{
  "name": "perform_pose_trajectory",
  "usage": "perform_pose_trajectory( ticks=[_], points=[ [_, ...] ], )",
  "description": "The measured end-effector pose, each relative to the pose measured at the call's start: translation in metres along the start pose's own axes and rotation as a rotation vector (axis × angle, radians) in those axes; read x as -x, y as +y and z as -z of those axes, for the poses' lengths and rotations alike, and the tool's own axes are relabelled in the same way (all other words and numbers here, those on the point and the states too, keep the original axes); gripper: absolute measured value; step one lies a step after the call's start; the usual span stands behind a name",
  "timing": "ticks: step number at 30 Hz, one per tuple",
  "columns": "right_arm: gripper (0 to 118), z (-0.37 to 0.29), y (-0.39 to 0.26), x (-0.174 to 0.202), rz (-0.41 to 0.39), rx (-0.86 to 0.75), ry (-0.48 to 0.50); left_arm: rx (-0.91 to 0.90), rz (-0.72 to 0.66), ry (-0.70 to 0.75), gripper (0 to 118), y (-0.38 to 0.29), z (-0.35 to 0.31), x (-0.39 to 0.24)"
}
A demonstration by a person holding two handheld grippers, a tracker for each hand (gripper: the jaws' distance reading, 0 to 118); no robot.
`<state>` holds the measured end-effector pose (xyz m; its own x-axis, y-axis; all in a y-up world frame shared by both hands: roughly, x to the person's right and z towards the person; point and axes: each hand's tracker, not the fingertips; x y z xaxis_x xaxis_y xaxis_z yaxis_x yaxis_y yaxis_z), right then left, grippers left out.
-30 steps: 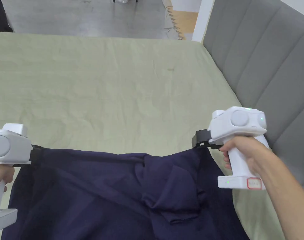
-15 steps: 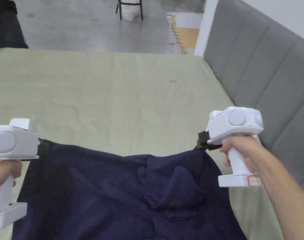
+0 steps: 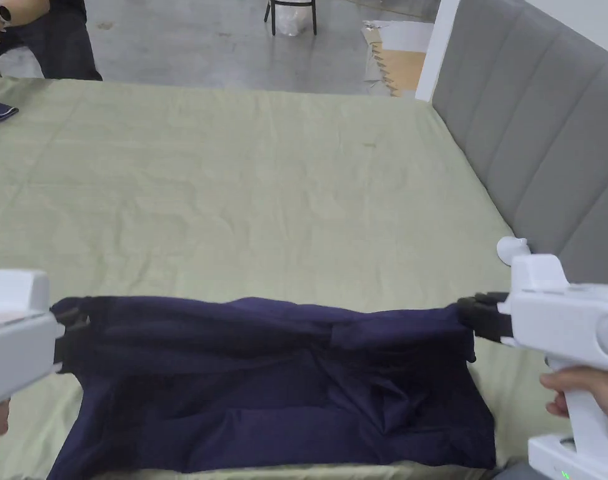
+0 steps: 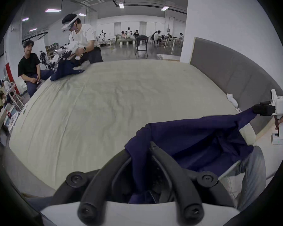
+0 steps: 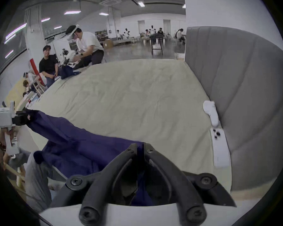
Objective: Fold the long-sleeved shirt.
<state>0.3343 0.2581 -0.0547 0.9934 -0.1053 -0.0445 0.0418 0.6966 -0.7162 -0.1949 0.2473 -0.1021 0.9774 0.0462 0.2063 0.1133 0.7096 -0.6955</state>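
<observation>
Left tongs (image 3: 68,322): clenched on shirt corner, left of frame.
Right tongs (image 3: 477,312): clenched on opposite corner, right.
Shirt (image 3: 277,387): navy, stretched between them across bed (image 3: 265,200).

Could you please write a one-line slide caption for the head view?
Both grippers, left and right, hold a dark blue shirt stretched by its far corners over a green-sheeted bed.

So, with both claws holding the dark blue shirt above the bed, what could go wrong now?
The shirt is bunched in the middle, so laying it down may trap creases. The left claw and right claw each pinch little cloth; a pull apart might slip one free.
</observation>
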Motion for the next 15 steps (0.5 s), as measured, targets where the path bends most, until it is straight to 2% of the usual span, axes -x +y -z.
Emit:
perform_pose_trajectory(
  ticks=[3, 5, 10, 14, 15],
  points=[
    [5, -0.012, -0.039, 0.002, 0.023, 0.028, 0.0, 0.049, -0.037, 0.018, 13, -0.041, -0.006, 0.0],
    [5, 0.0, -0.061, 0.0, -0.047, 0.132, -0.008, 0.164, -0.017, 0.04, 13, -0.067, 0.003, -0.006],
    [5, 0.059, -0.098, 0.008, -0.23, 0.437, -0.1, 0.373, 0.039, 0.054, 13, -0.114, 0.049, -0.017],
    [5, 0.075, -0.105, 0.015, -0.217, 0.4, -0.132, 0.314, 0.028, 0.083, 15, -0.111, 0.051, -0.023],
    [6, 0.074, -0.101, 0.015, -0.21, 0.397, -0.133, 0.309, 0.006, 0.08, 25, -0.109, 0.052, -0.018]
  ],
)
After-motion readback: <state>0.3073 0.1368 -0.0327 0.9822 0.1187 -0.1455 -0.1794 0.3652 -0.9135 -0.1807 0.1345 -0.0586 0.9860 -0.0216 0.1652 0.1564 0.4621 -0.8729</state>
